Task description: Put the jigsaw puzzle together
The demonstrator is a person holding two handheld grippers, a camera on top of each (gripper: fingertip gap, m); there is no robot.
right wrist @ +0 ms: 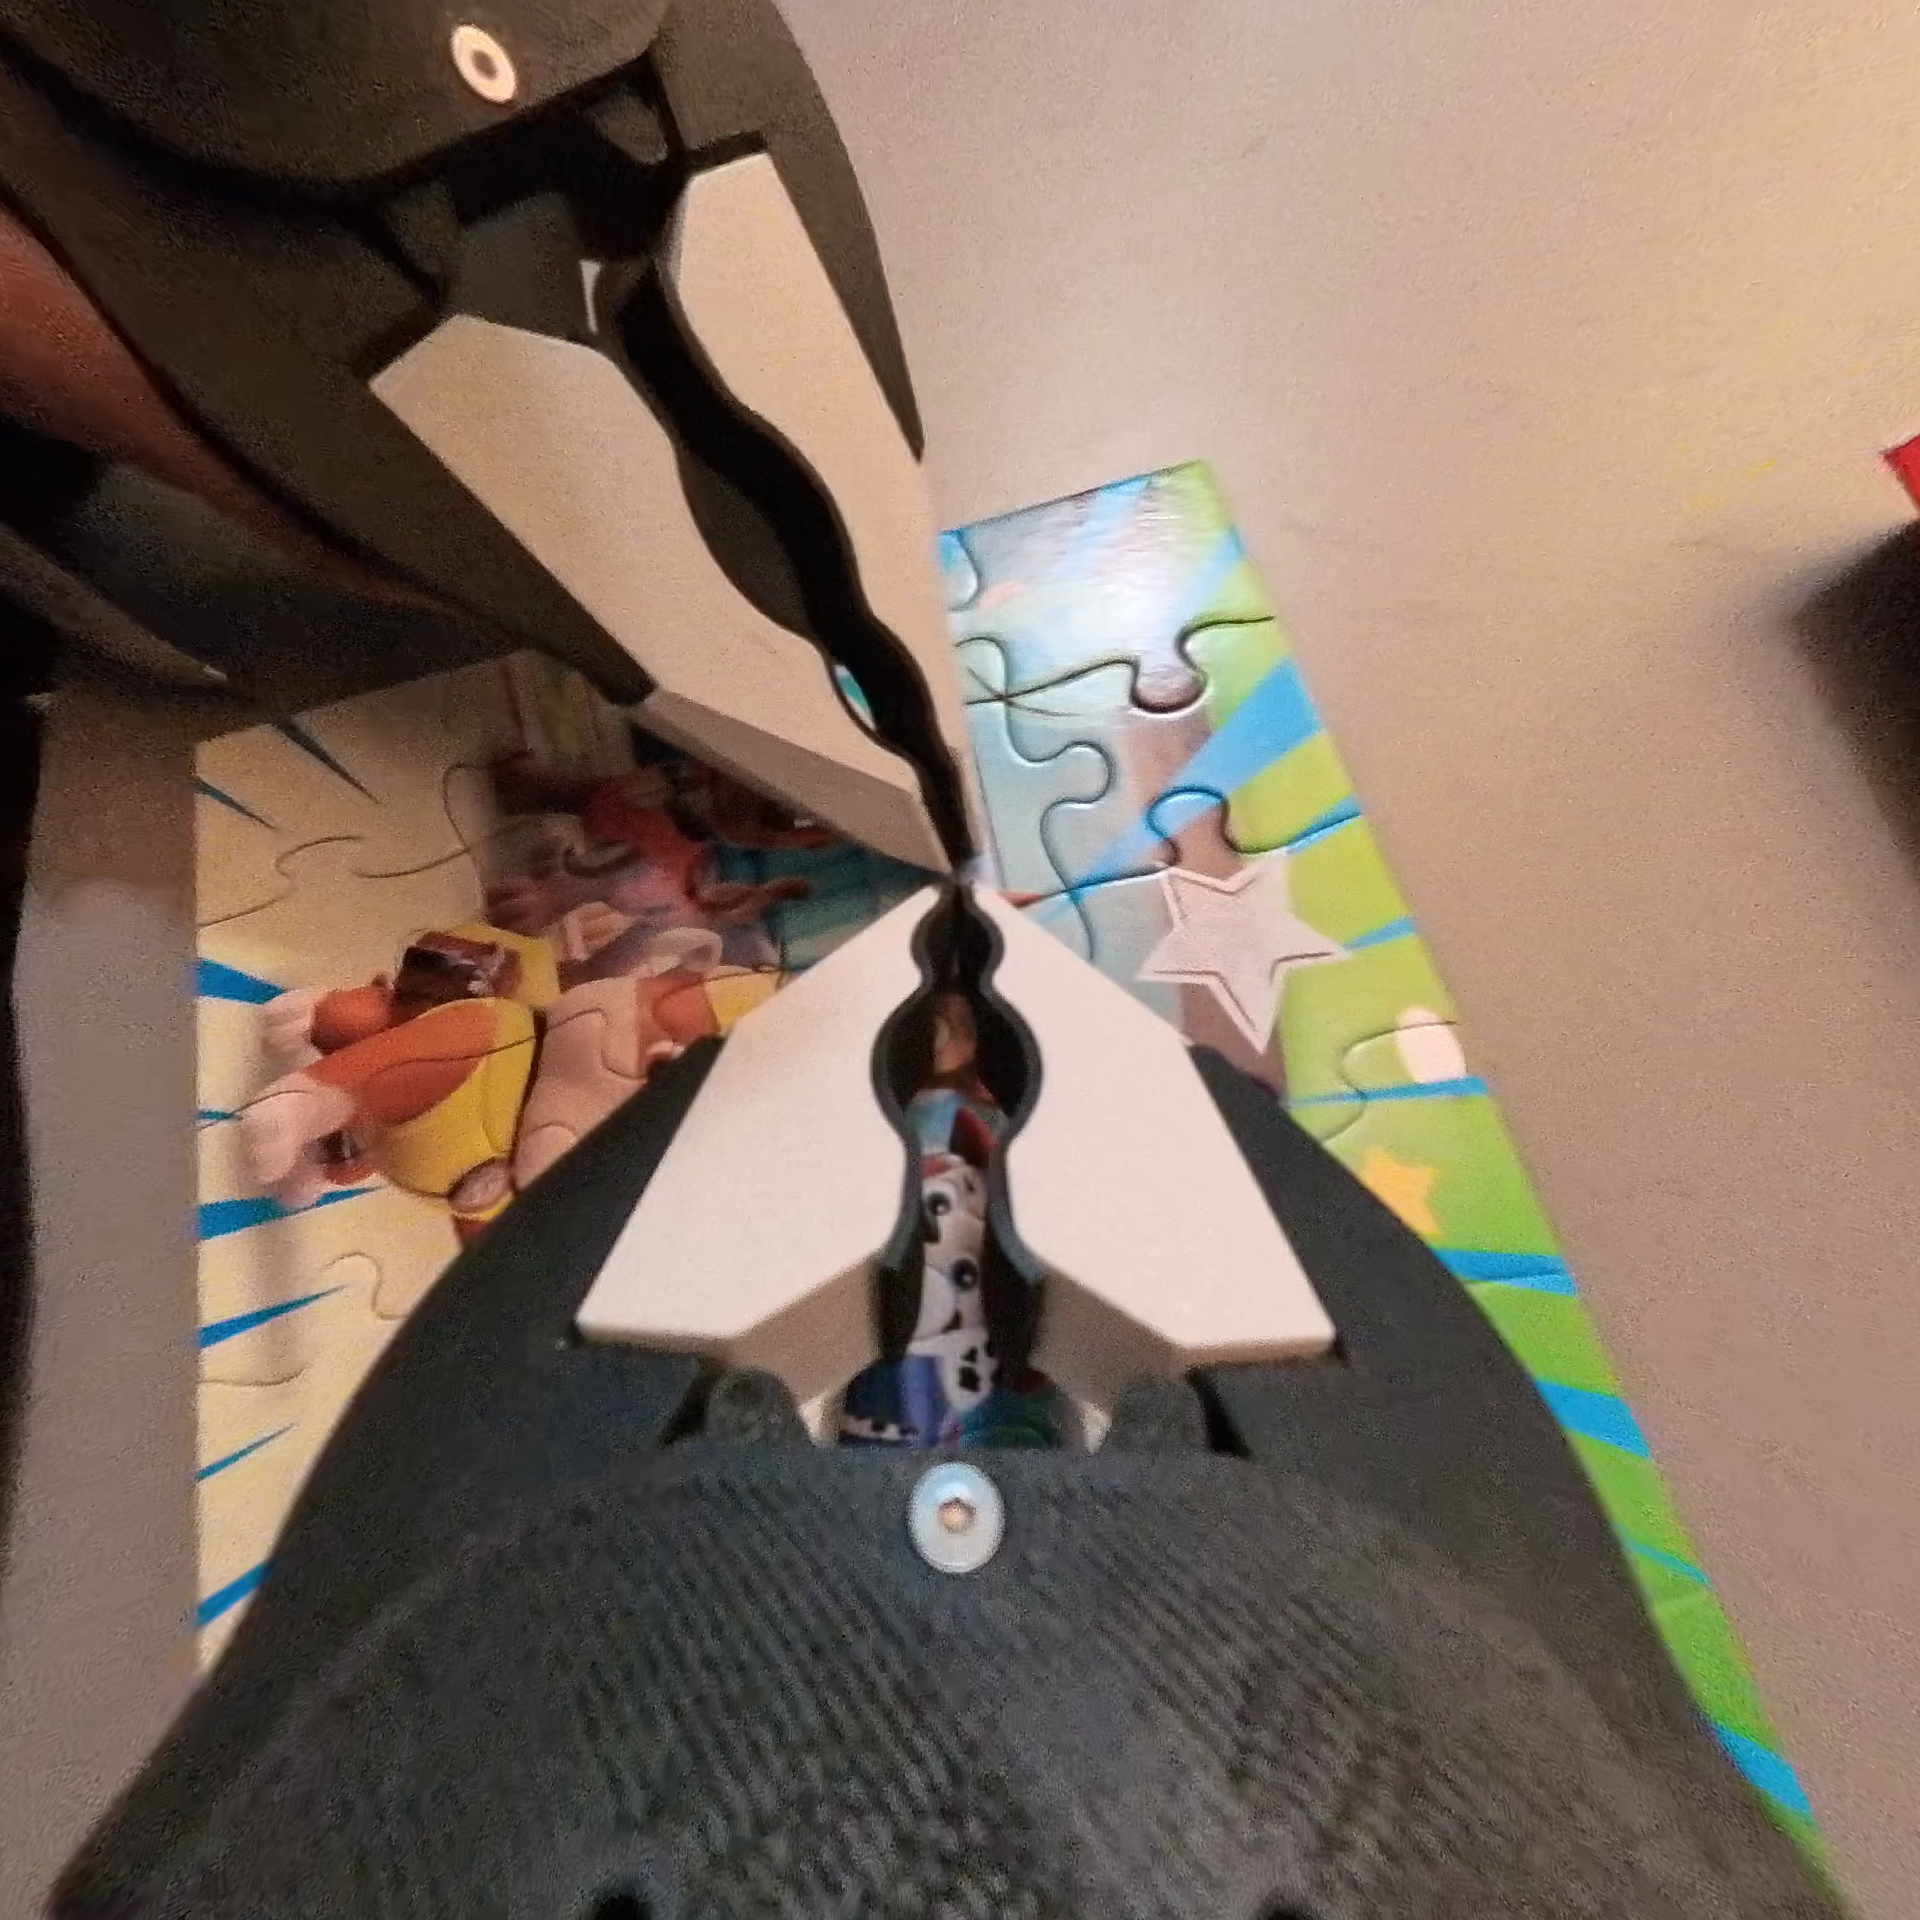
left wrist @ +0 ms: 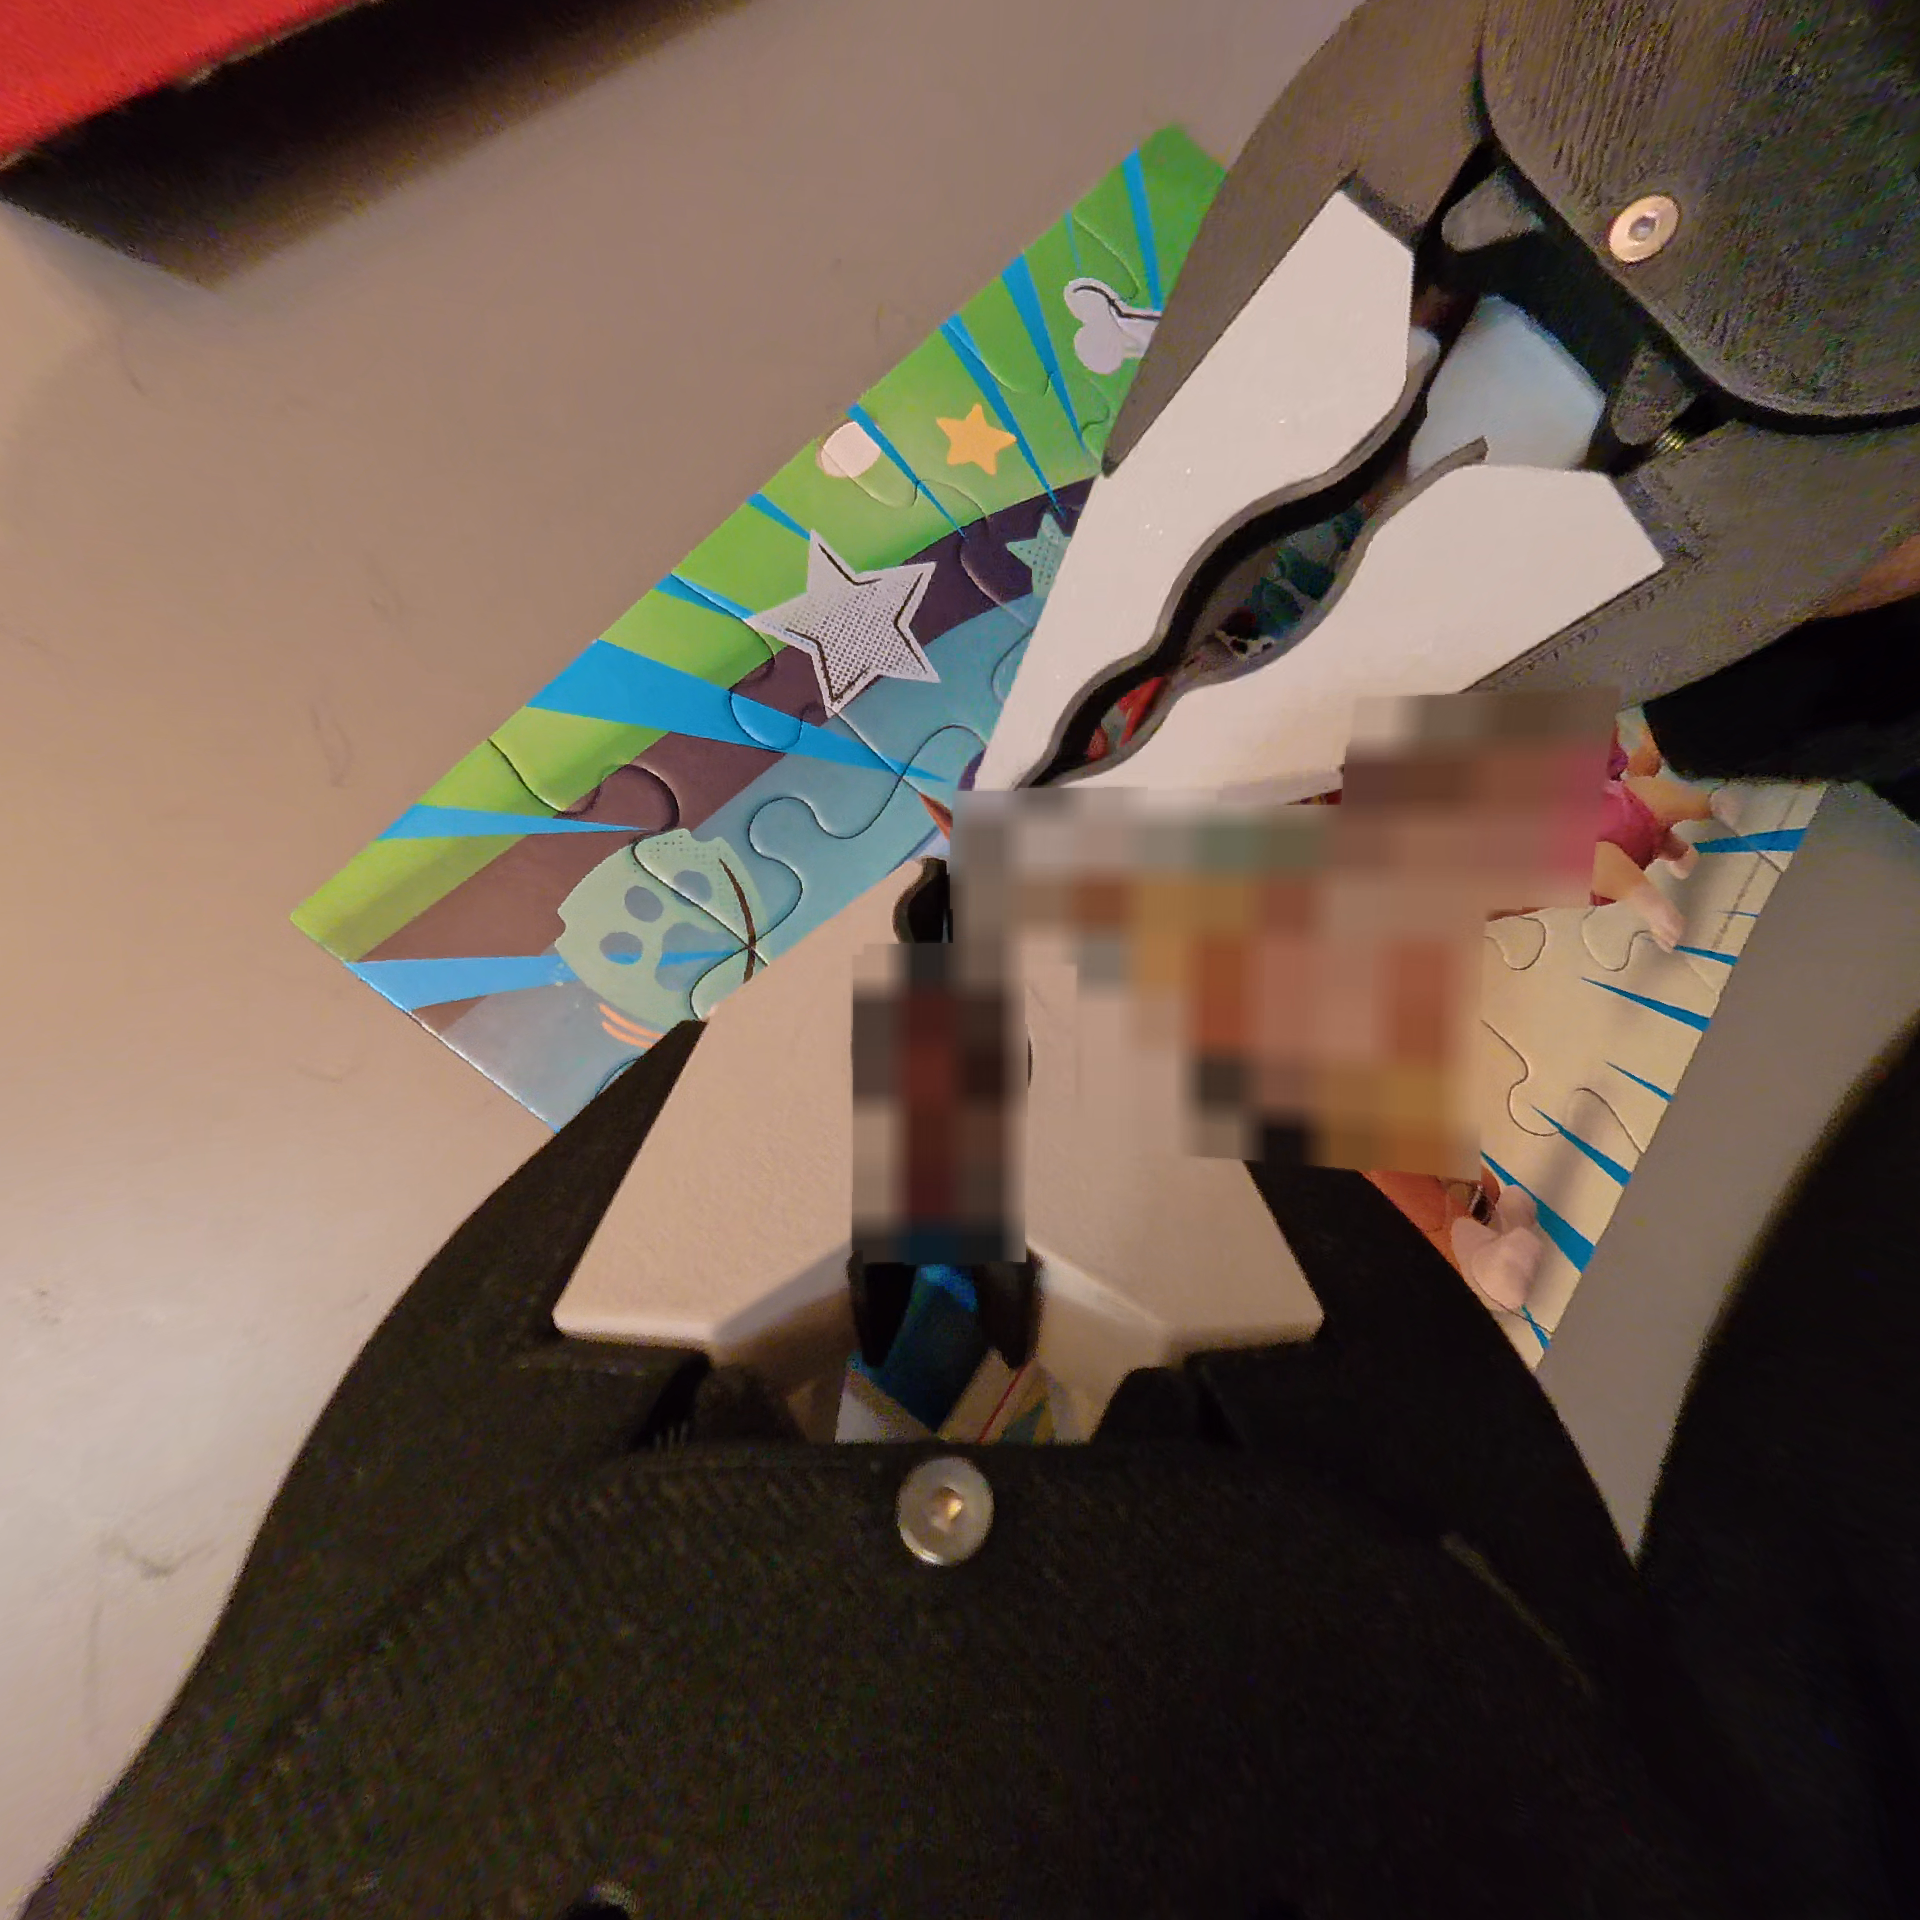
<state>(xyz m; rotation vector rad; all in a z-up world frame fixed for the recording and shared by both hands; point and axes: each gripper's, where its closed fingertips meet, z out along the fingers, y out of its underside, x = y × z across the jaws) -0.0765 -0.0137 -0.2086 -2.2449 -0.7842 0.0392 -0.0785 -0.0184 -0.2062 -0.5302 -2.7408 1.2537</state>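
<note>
A beige tabletop (left wrist: 312, 520) fills the left of the left wrist view and the right of the right wrist view. A red object (left wrist: 94, 73) with a dark shadowed edge sits at the upper left corner; a red sliver (right wrist: 1901, 478) shows at the right edge

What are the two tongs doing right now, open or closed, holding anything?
Left tongs: closed, holding nothing, tips over the puzzle.
Right tongs: closed, holding nothing.
</note>
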